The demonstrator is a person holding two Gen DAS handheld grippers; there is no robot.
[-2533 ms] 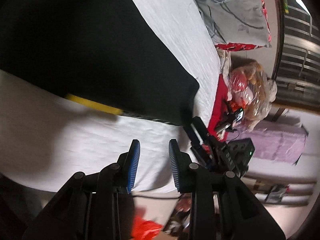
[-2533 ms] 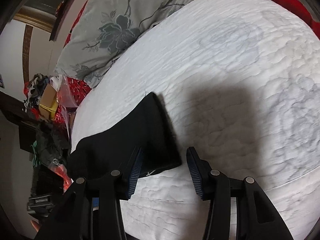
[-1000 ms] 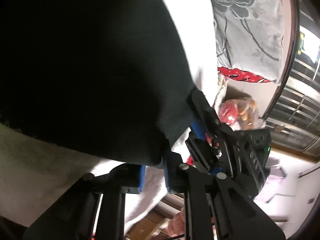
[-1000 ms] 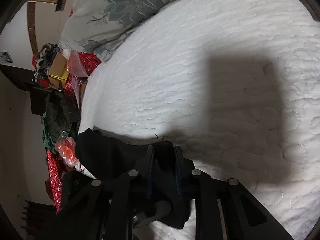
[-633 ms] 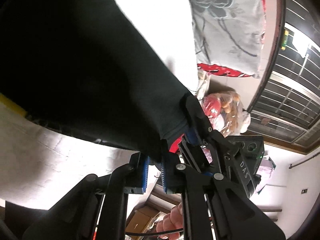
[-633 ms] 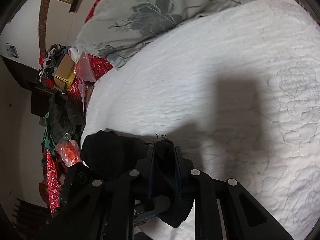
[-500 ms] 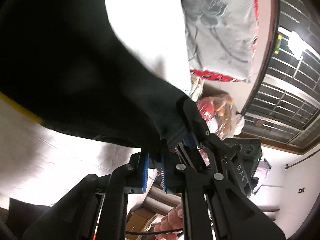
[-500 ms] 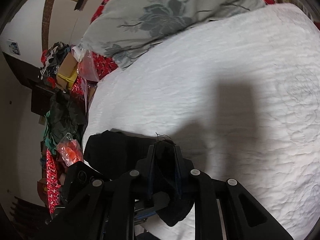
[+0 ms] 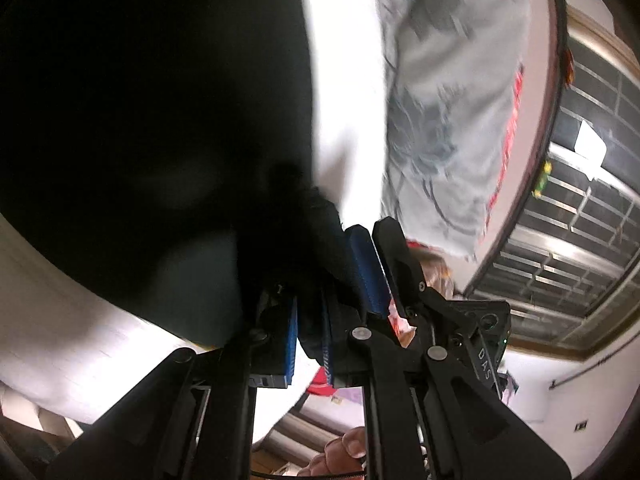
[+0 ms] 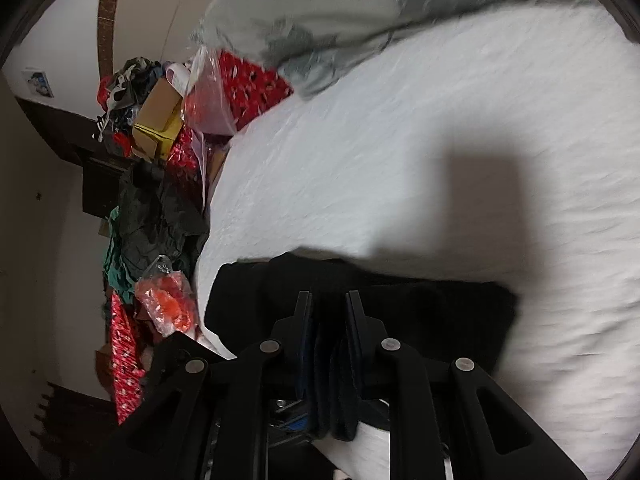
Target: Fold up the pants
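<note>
1. The white quilted bedspread point(image 10: 460, 128) is your landing zone, so carry both corners across it level and together, and lay the edge down without letting the middle bunch.
2. The black pants point(image 9: 140, 100) hang lifted over the bed, with an end clamped up front. The long axis seems to run away from you toward the grey floral pillow point(image 10: 360, 4), though blur makes that a guess.
3. The left gripper point(image 9: 308, 344) is clenched on pants fabric.
4. The right gripper point(image 10: 326, 340) is pinched on the same cloth too, close beside it.
</note>
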